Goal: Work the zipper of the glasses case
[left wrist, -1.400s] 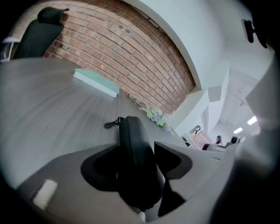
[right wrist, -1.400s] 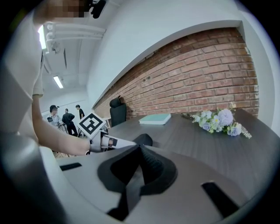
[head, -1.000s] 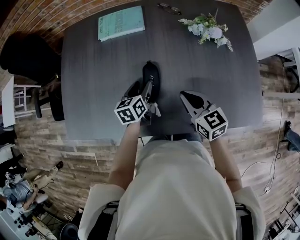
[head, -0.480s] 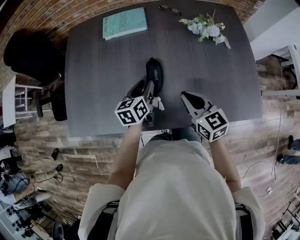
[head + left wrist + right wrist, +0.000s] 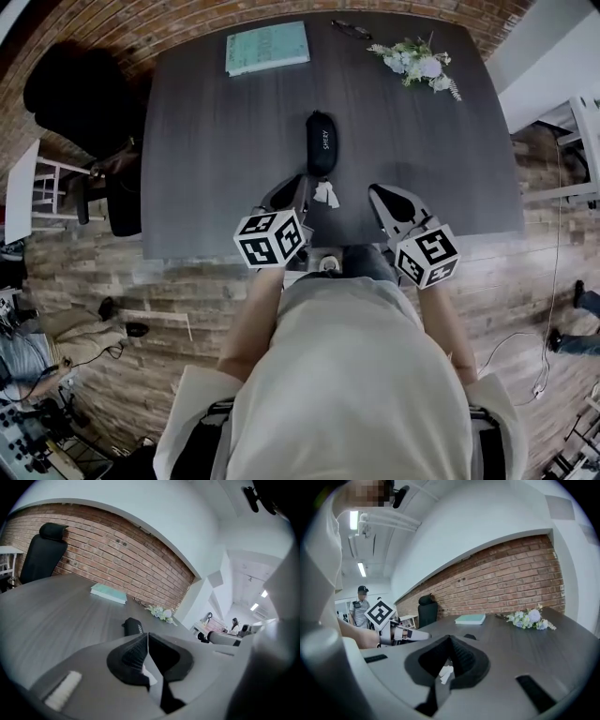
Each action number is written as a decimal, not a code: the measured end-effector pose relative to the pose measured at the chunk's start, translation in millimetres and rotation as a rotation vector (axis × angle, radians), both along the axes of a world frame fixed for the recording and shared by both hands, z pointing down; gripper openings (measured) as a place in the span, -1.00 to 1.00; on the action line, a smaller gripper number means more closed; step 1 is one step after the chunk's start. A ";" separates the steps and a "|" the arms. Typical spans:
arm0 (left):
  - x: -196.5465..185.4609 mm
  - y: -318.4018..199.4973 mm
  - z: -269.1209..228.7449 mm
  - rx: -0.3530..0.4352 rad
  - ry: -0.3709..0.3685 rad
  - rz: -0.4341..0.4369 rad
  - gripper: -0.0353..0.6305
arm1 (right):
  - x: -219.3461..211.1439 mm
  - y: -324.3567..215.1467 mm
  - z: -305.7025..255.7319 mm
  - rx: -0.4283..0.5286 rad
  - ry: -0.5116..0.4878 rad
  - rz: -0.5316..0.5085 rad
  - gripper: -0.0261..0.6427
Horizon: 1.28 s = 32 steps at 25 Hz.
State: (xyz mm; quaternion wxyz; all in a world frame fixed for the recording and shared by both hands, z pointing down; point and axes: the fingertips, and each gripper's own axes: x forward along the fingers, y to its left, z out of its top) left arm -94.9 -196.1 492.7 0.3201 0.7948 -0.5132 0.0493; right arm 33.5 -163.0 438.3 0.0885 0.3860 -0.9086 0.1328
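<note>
**Both tongs clenched and empty, the case lying free ahead of them**

The left tongs [image 5: 302,180] hang over the near edge of the bench [image 5: 216,159]. Their jaws have just been closing and now meet tip to tip with nothing gripped between them. Just right of their tips a small white scrap [image 5: 326,194] lies on the bench; I cannot tell whether they touch it.

The glasses case [image 5: 321,142] lies ahead of the left tongs and apart from them, end-on to the person and a little left of the line midway between the two pairs. Nothing holds it. Its lid looks down, though the zipper is too small to read.

The right tongs [image 5: 375,190] are likewise pressed shut on nothing, level with the left pair and well apart from the case.

With neither pair on the case, no zipper step is in hand. Working the zipper probably needs one pair to steady the case while the other takes the pull.
</note>
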 end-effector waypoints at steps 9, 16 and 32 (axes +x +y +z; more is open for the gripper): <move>-15.3 42.3 -7.1 -0.001 0.024 0.019 -0.86 | -7.4 27.6 -15.4 0.051 -0.001 0.023 -0.92; -26.3 56.9 -10.7 0.008 0.018 0.019 -0.86 | -14.4 42.0 -16.9 0.066 -0.004 0.030 -0.92; -28.2 59.5 -17.7 0.010 0.015 0.028 -0.86 | -4.8 36.7 -13.8 0.062 -0.012 0.122 -0.92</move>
